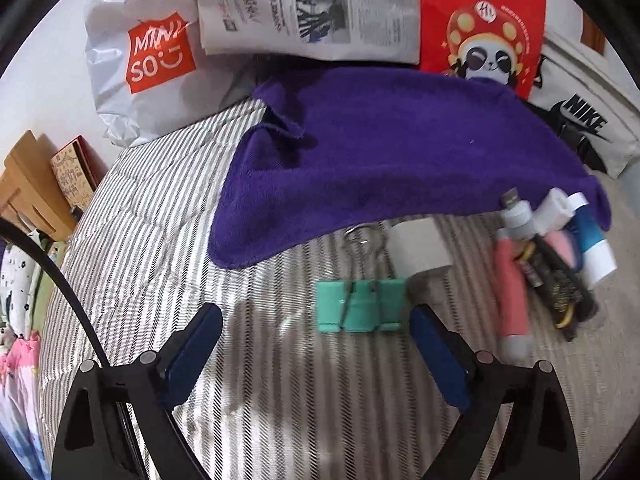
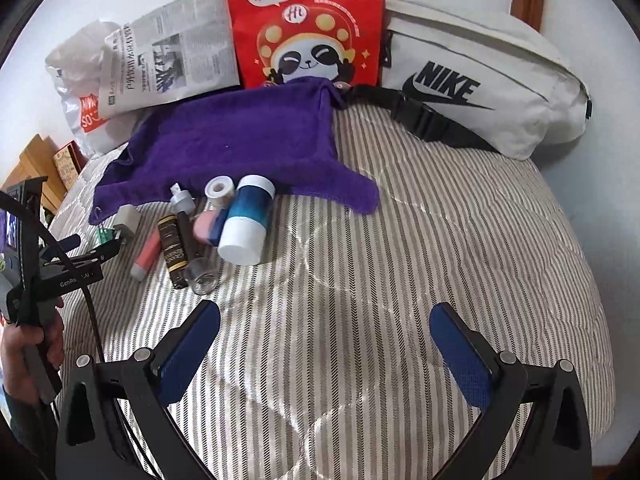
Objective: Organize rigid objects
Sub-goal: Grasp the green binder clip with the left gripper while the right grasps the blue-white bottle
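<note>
A green binder clip [image 1: 359,306] lies on the striped bedcover, just ahead of my open, empty left gripper [image 1: 316,320] and nearer its right finger. Behind the clip is a white block [image 1: 420,250]. To the right lies a cluster: a pink tube [image 1: 510,298], a dark small bottle [image 1: 560,292], a USB plug [image 1: 516,216] and a blue-and-white bottle [image 1: 596,248]. The right wrist view shows the same cluster: blue-and-white bottle [image 2: 248,220], tape roll [image 2: 219,192], dark bottle [image 2: 173,248], pink tube [image 2: 146,256]. My right gripper [image 2: 324,324] is open and empty, well short of them.
A purple towel [image 1: 392,148] lies behind the objects on the bedcover [image 2: 400,260]. Against the wall stand a Miniso bag [image 1: 156,60], a newspaper [image 1: 308,8], a red panda bag [image 2: 304,24] and a white Nike pouch [image 2: 480,80]. The left gripper shows in the right wrist view [image 2: 80,256].
</note>
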Action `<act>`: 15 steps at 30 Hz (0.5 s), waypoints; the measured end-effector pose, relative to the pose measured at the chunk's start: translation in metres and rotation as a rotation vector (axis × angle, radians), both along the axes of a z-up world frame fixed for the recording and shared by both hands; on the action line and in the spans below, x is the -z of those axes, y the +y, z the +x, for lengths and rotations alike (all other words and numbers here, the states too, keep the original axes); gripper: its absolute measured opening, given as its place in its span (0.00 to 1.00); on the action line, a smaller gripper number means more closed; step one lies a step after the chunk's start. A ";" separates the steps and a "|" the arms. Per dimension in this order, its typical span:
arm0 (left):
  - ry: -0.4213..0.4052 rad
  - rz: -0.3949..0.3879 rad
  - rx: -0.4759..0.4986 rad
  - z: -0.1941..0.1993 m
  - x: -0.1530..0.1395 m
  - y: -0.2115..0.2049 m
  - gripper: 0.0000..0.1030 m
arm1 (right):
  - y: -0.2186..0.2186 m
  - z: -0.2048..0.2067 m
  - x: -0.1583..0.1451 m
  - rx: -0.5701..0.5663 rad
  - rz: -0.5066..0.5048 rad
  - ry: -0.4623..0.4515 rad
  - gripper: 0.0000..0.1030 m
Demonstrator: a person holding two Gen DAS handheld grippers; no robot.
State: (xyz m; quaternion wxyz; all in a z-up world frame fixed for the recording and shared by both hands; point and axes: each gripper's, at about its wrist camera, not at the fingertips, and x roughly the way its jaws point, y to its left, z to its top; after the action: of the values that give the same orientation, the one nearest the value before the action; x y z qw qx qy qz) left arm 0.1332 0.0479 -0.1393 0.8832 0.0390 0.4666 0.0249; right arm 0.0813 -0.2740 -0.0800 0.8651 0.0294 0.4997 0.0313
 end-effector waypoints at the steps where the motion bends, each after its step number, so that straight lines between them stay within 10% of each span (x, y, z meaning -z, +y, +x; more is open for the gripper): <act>1: -0.005 -0.010 0.000 0.000 -0.001 0.002 0.91 | -0.001 0.001 0.002 0.003 0.003 0.004 1.00; 6: -0.007 -0.057 -0.002 0.007 0.001 0.001 0.83 | 0.004 0.008 0.012 -0.003 0.011 0.031 1.00; 12: -0.031 -0.090 0.009 0.005 -0.001 0.001 0.38 | 0.013 0.010 0.015 -0.029 -0.003 0.033 1.00; 15: -0.037 -0.112 -0.002 -0.004 -0.003 0.009 0.38 | 0.013 0.010 0.016 -0.033 -0.002 0.031 1.00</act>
State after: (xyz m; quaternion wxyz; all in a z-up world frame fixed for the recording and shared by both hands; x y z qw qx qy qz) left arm 0.1288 0.0571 -0.1368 0.8926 -0.0114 0.4507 0.0002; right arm 0.0912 -0.2608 -0.0958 0.8567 0.0208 0.5135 0.0446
